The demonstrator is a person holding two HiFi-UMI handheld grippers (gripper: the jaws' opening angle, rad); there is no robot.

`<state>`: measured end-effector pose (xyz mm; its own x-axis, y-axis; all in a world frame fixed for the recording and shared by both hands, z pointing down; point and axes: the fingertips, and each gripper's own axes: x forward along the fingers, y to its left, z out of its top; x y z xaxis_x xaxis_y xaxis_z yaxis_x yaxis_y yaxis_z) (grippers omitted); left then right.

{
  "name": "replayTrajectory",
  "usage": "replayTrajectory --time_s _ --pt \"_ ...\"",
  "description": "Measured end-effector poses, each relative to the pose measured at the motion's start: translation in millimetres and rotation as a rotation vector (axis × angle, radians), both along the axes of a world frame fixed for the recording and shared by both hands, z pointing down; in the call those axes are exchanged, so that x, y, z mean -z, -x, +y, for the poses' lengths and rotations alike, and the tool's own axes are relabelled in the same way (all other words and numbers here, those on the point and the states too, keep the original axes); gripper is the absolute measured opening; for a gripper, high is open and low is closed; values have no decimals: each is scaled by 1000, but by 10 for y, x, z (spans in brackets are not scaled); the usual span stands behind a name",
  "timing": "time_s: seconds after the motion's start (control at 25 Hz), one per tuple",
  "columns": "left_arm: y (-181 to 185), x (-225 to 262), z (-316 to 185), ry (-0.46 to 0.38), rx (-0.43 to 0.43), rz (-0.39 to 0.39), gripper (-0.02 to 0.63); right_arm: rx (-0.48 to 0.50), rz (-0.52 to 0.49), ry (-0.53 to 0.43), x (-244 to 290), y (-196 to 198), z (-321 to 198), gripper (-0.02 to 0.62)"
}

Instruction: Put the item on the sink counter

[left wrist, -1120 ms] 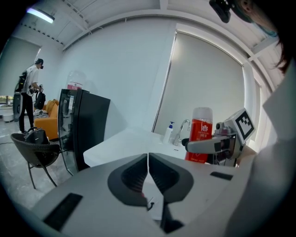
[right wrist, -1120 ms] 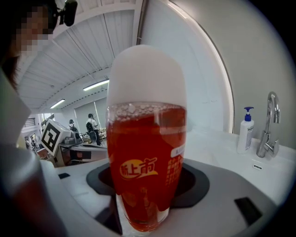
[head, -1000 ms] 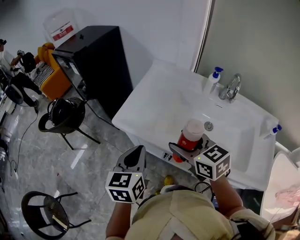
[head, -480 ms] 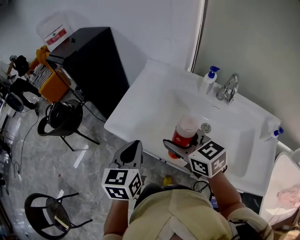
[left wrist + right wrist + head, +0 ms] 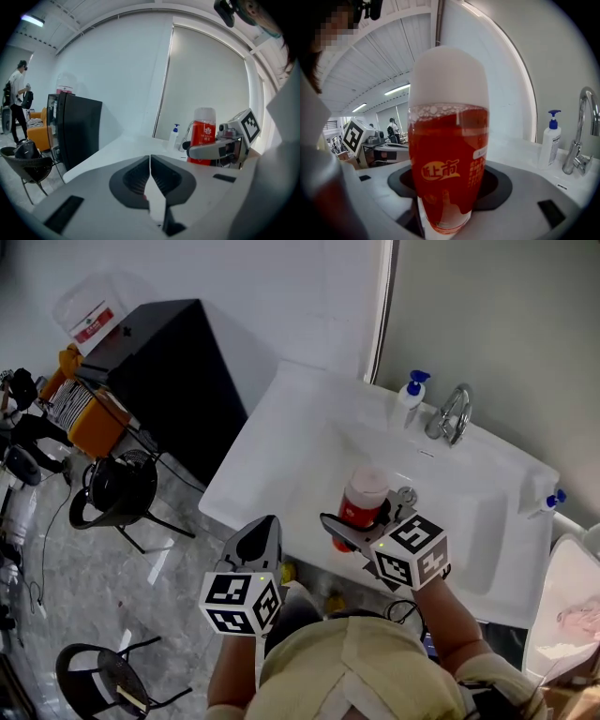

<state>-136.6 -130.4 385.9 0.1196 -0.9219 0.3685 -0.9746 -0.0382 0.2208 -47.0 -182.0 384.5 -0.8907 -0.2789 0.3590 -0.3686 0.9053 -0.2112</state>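
My right gripper (image 5: 361, 524) is shut on a red bottle with a white cap (image 5: 359, 502), held upright over the front part of the white sink counter (image 5: 281, 442). In the right gripper view the bottle (image 5: 447, 154) fills the middle, its red liquid foamy at the top, clamped between the jaws of the right gripper (image 5: 445, 220). My left gripper (image 5: 260, 542) hangs left of the counter's front edge, jaws closed on nothing. In the left gripper view the left gripper (image 5: 150, 180) shows its jaws pressed together, with the bottle (image 5: 203, 136) to the right.
A chrome tap (image 5: 452, 414) and a soap pump bottle (image 5: 406, 399) stand at the back of the basin (image 5: 441, 512). Another pump bottle (image 5: 546, 503) sits at the right. A black cabinet (image 5: 164, 371), a chair (image 5: 122, 488) and a stool (image 5: 103, 676) stand on the floor at left.
The bottle in my right gripper has shifted left and further over the counter in the view. The left gripper stays shut and has barely moved.
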Motion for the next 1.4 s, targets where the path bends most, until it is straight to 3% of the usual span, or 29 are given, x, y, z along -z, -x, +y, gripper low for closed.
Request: replayTrajectory --time_s 0.56,1.4 --pt "533 -28 -770 21 -145 15 41 -109 15 3 -44 586 -613 292" --pt "1057 -335 -1533 79 -260 65 43 -299 59 -16 -382 1229 -1571 291"
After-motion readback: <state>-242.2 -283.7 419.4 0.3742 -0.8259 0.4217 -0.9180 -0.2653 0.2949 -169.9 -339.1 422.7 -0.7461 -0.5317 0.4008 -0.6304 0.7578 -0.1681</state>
